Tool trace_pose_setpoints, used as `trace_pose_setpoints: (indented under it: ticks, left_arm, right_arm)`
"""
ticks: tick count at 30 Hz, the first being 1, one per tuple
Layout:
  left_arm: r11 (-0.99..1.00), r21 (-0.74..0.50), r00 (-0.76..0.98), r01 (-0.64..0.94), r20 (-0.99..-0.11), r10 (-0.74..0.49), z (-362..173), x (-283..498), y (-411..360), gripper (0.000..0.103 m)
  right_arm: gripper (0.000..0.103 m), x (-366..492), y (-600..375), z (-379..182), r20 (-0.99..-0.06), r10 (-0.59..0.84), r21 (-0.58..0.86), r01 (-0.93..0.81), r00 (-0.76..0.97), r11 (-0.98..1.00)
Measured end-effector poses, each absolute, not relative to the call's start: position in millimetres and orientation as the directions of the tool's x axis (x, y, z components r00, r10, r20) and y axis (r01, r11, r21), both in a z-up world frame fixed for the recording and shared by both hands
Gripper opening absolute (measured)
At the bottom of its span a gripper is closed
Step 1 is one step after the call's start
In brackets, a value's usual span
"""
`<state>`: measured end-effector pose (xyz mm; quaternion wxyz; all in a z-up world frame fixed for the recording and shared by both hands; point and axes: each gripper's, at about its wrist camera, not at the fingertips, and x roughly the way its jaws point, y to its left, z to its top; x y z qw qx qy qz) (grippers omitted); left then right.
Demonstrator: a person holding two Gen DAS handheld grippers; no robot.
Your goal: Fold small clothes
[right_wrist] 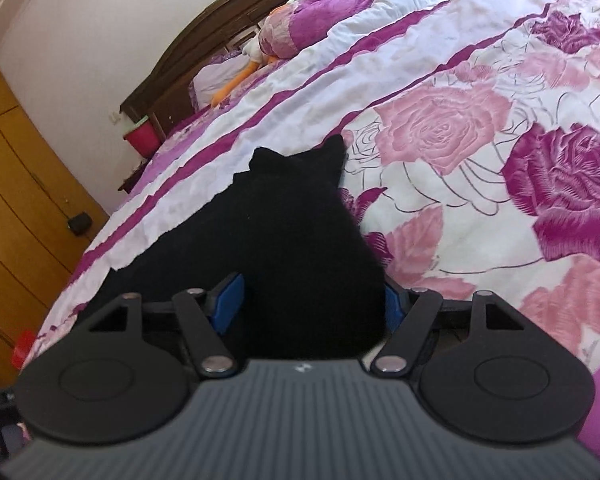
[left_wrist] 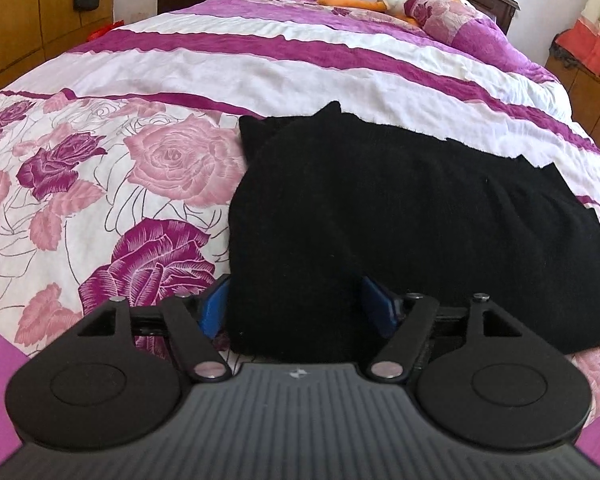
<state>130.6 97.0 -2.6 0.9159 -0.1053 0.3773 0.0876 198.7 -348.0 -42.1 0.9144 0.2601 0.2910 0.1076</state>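
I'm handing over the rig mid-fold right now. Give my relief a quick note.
Left gripper: jaws wide, black garment between the blue pads, no pinch visible.
Right gripper: jaws wide over the same garment, not clamped.
Garment lies on the floral bedspread near the bed's foot, looks already folded at least once.
Left: check the fold, regrip near edge if another fold is wanted.

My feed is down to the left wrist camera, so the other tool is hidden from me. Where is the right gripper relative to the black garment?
Observer: The right gripper sits low at the near end of the black garment, with cloth between its fingers.
Operator: Is it clamped on it?
Observer: No, its jaws stand wide open.
Operator: Which edge is it at?
Observer: The edge bordering the rose-printed duvet.
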Motion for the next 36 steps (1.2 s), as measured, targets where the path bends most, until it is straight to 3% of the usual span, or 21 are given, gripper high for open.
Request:
trace_pose_setpoints:
  ticks: [20, 24, 26, 28, 31, 36]
  left_arm:
    - [0.969, -0.113, 0.702, -0.219, -0.708, 0.076, -6.0, 135.6, 93.9, 0.081]
    - [0.969, -0.114, 0.702, -0.218, -0.709, 0.074, -6.2, 135.9, 93.9, 0.081]
    - [0.97, -0.114, 0.7, -0.216, -0.71, 0.073, -6.2, 136.6, 94.1, 0.081]
    - [0.97, -0.113, 0.699, -0.216, -0.711, 0.072, -5.9, 137.1, 93.8, 0.081]
    - [0.97, -0.113, 0.699, -0.216, -0.711, 0.073, -5.9, 137.0, 93.9, 0.081]
    - [0.97, -0.112, 0.698, -0.216, -0.713, 0.073, -5.8, 136.7, 93.6, 0.081]
  right_arm:
    - [0.07, 211.0, -329.8, -49.1, -0.41, 0.356, 0.592, -0.052, 0.84, 0.804]
    - [0.049, 210.9, -331.3, -48.7, -0.401, 0.356, 0.611, -0.043, 0.844, 0.791]
    - [0.033, 210.6, -333.8, -48.5, -0.393, 0.365, 0.627, -0.044, 0.844, 0.777]
    - [0.03, 210.6, -336.3, -48.6, -0.378, 0.387, 0.654, -0.054, 0.841, 0.755]
    - [0.029, 209.9, -333.9, -45.7, -0.376, 0.379, 0.64, -0.059, 0.846, 0.766]
    - [0.046, 214.5, -334.8, -48.7, -0.406, 0.345, 0.64, -0.006, 0.846, 0.768]
